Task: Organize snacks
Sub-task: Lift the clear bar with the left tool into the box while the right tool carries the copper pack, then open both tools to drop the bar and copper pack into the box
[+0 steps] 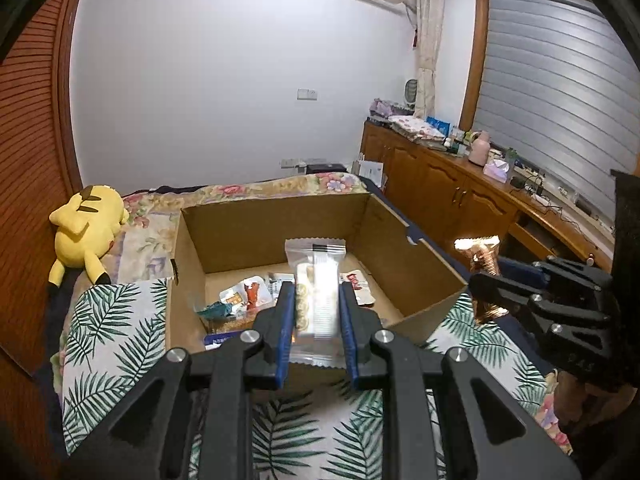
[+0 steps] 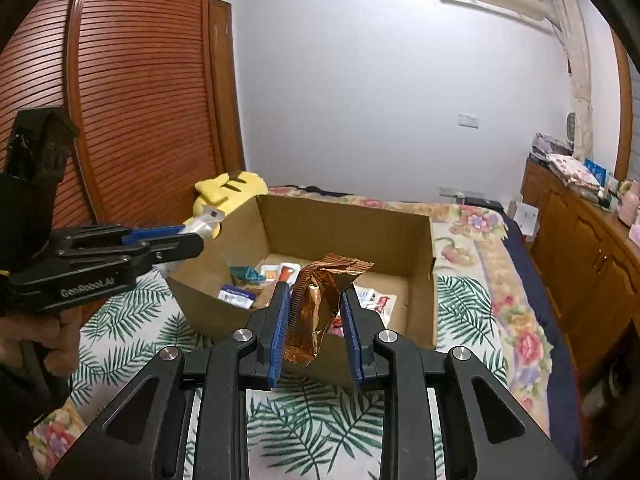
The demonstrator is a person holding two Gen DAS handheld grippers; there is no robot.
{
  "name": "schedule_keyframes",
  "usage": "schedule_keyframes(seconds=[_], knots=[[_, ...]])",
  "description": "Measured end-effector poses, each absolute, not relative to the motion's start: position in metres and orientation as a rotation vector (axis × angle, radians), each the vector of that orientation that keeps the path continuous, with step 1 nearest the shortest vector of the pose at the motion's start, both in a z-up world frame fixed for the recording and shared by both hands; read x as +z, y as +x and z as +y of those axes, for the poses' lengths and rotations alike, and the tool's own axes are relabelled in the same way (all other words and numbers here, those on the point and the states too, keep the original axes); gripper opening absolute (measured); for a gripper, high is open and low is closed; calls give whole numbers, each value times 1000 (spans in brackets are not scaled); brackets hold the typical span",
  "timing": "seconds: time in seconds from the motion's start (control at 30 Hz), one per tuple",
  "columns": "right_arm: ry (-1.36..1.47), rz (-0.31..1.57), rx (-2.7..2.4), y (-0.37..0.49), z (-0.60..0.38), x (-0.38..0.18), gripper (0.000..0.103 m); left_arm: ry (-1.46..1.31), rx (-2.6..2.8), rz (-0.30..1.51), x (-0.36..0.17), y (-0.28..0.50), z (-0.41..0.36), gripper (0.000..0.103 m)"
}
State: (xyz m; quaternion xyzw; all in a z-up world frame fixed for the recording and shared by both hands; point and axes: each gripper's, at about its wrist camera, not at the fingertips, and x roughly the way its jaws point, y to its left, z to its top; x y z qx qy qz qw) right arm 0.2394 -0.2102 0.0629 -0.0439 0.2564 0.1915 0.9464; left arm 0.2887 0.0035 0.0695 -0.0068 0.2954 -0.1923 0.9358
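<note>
An open cardboard box (image 1: 276,216) (image 2: 344,216) rests on the bed, with several snack packets on its floor (image 1: 248,296) (image 2: 276,276). My left gripper (image 1: 316,300) is shut on a clear-wrapped biscuit pack (image 1: 316,280), held upright just in front of the box's near wall. That gripper also shows at the left of the right wrist view (image 2: 188,240), with the pack's tip (image 2: 208,220) sticking out. My right gripper (image 2: 316,300) is shut on a crinkled copper foil packet (image 2: 320,296), over the box's near edge. From the left wrist camera it appears at right (image 1: 484,292), foil packet (image 1: 480,252) in its jaws.
A yellow plush toy (image 1: 86,228) (image 2: 232,188) lies left of the box. The bed has a palm-leaf cloth (image 1: 112,328) and a floral cover (image 2: 480,248). A wooden cabinet (image 1: 460,184) with clutter on top runs along the right. A slatted wooden door (image 2: 140,100) stands at left.
</note>
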Motion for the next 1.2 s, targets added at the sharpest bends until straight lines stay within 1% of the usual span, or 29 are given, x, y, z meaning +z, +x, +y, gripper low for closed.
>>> schedule_keyframes(seconds=[0.4, 0.67, 0.97, 1.2], knots=[[-146, 536, 429, 298, -187, 57, 24, 13, -377, 638, 51, 344, 0, 20], [-105, 594, 465, 339, -180, 41, 24, 20, -402, 724, 36, 378, -5, 20], [-65, 685, 498, 363, -172, 14, 24, 14, -407, 836, 16, 402, -8, 21], [-47, 744, 516, 366, -164, -3, 24, 43, -398, 882, 7, 403, -12, 23]])
